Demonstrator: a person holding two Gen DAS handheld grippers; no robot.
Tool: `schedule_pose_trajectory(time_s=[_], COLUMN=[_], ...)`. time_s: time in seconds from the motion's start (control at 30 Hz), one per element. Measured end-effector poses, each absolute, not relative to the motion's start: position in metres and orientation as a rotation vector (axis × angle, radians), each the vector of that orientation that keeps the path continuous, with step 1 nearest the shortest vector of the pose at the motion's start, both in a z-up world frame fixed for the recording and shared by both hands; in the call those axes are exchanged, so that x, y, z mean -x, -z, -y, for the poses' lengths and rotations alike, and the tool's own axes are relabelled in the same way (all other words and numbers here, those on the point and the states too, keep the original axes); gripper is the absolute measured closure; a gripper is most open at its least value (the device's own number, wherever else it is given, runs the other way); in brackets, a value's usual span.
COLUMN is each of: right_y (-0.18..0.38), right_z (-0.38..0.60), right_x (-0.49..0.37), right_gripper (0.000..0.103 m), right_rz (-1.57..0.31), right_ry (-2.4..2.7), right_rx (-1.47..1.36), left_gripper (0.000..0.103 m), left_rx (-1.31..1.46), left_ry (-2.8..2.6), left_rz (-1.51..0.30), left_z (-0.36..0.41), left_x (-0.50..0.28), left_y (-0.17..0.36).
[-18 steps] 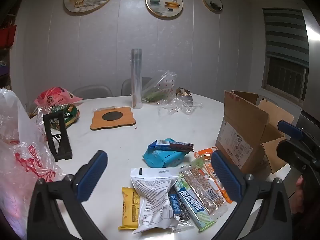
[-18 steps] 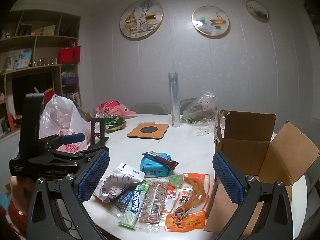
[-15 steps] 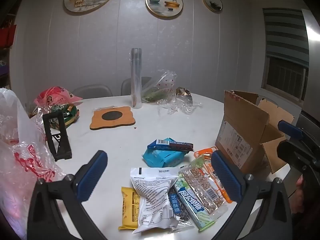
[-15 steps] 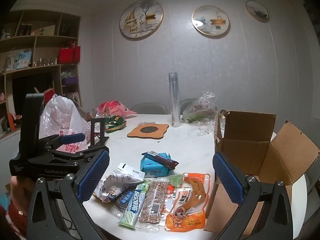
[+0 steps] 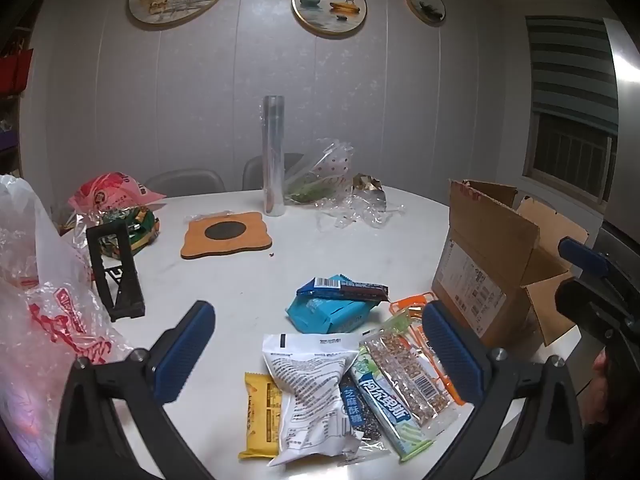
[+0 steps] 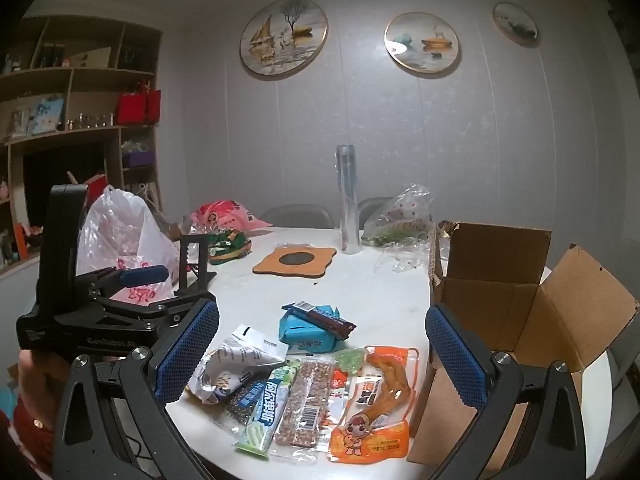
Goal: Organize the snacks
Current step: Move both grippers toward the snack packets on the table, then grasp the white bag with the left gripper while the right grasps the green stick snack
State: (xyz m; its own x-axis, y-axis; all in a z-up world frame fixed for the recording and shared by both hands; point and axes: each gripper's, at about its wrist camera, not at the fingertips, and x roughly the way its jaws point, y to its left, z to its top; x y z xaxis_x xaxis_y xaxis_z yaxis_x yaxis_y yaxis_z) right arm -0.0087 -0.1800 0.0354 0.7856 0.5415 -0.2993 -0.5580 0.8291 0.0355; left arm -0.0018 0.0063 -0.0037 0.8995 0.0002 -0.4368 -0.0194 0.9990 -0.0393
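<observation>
Several snack packets lie near the front of the white table (image 5: 240, 276): a white pouch (image 5: 310, 394), a yellow bar (image 5: 260, 416), a green-white bar (image 5: 386, 402), a nut bar (image 5: 404, 368), an orange chicken-foot pack (image 6: 374, 396), a blue pack (image 5: 328, 314) with a dark bar (image 5: 348, 286) on it. An open cardboard box (image 5: 496, 264) stands to their right; it also shows in the right wrist view (image 6: 516, 320). My left gripper (image 5: 316, 350) is open above the packets. My right gripper (image 6: 322, 350) is open above them, beside the box.
A wooden coaster (image 5: 226, 234), a film roll (image 5: 274, 162), clear wrappers (image 5: 340, 196), a black stand (image 5: 116, 272), green and pink bags (image 5: 120, 208) and a plastic bag (image 5: 40, 300) sit around the table. Shelves (image 6: 76, 128) stand at left.
</observation>
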Motion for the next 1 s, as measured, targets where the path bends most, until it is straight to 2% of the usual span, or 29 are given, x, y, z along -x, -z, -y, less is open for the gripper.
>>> schedule_pose_trajectory(time_s=[0.43,0.67,0.73,0.77,0.97,1.0], right_y=[-0.045,-0.042,-0.037,-0.034,-0.008,-0.003], right_z=[0.172,0.165,0.161,0.159,0.152,0.15], right_x=[0.023,0.03,0.032,0.032,0.018,0.015], right_gripper=[0.0,0.001,0.017,0.02,0.028,0.03], right_rz=[-0.223,-0.228,-0.24,-0.249,-0.394,-0.414], right_ry=[-0.534,-0.571,-0.571,-0.581,-0.629,-0.628], right_rx=[0.081,0.09,0.123,0.132,0.111,0.11], left_gripper=[0.001,0.001,0.001,0.001,0.002,0.005], left_rx=[0.04,0.084,0.081,0.076,0.144,0.163], left_ry=[0.002,0.028,0.043,0.055,0.105,0.124], left_rz=[-0.406,-0.459,-0.495,-0.53,-0.652,-0.669], left_z=[-0.016,-0.039,-0.042,-0.043,-0.046,-0.046], left_x=[0.011,0.015,0.014,0.011,-0.004,-0.008], left_y=[0.0,0.014,0.025,0.034,0.076,0.083])
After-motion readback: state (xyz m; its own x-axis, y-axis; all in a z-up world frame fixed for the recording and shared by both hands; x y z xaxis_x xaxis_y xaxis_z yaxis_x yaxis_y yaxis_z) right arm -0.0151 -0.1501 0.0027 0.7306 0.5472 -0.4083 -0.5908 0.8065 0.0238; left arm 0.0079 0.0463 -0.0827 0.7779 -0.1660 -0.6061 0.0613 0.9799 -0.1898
